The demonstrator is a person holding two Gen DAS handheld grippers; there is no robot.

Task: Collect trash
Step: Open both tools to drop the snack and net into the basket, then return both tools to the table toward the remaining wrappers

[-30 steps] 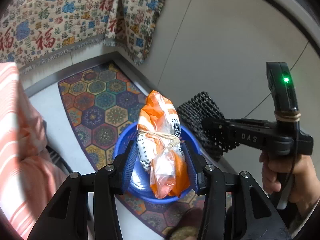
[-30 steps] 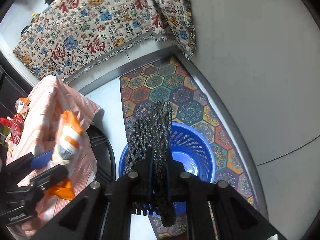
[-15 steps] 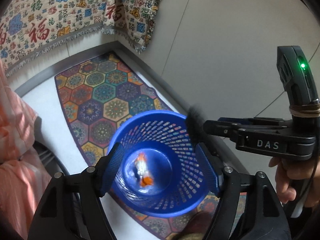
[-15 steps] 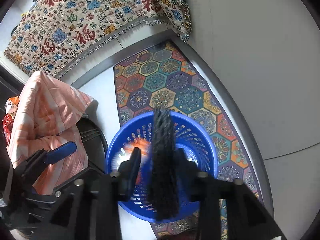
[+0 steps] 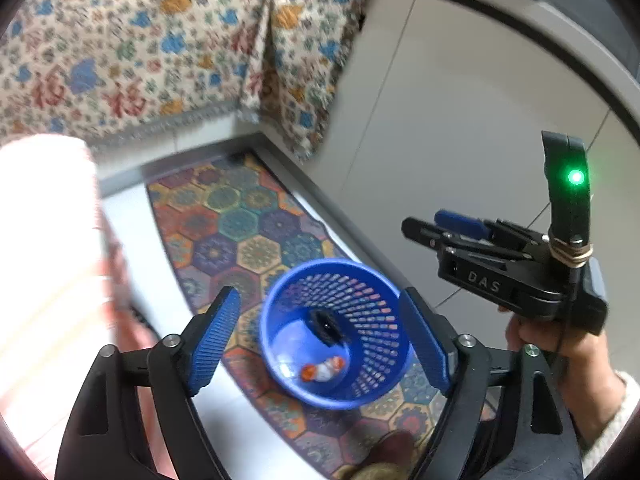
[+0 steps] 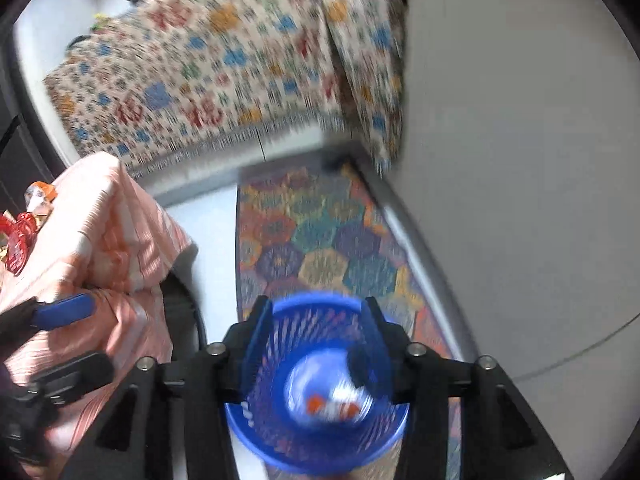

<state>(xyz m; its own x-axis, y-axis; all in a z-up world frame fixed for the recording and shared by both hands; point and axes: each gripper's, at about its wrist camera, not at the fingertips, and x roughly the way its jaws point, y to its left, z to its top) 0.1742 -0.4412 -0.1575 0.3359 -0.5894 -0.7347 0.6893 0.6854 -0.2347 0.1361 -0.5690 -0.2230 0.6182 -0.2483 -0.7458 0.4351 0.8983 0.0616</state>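
- The patterned rug (image 5: 248, 240) lies on the pale floor along the wall, and a fringed blanket (image 5: 140, 52) hangs beyond it.
- A striped pink cloth (image 6: 100, 232) covers a surface on the left; at its far edge the right wrist view shows more wrappers (image 6: 24, 232), red and orange, which look like trash not yet collected.
- The blue basket (image 5: 384, 364) stands on the rug, directly below both tools.
- Inside the basket lie the two pieces of trash: the black mesh scrap (image 5: 326, 326) against the wall and the orange and white bag (image 5: 324, 370) on the bottom.
- The left gripper (image 5: 320, 344) stands wide, its jaws opening, nothing between them but the view down into the basket.
- The right gripper (image 6: 318, 332) is about half spread and also opening; its jaws are empty, with the basket seen between them.
- Judged step: the drop into the basket is done for both pieces, and this is the release and pull-away.
- Next move, as I judge it: swing both tools back to the pink cloth, pick a wrapper there, and close on it. The wrappers look light and crinkly, so a firm pinch on a bunched part should serve best.
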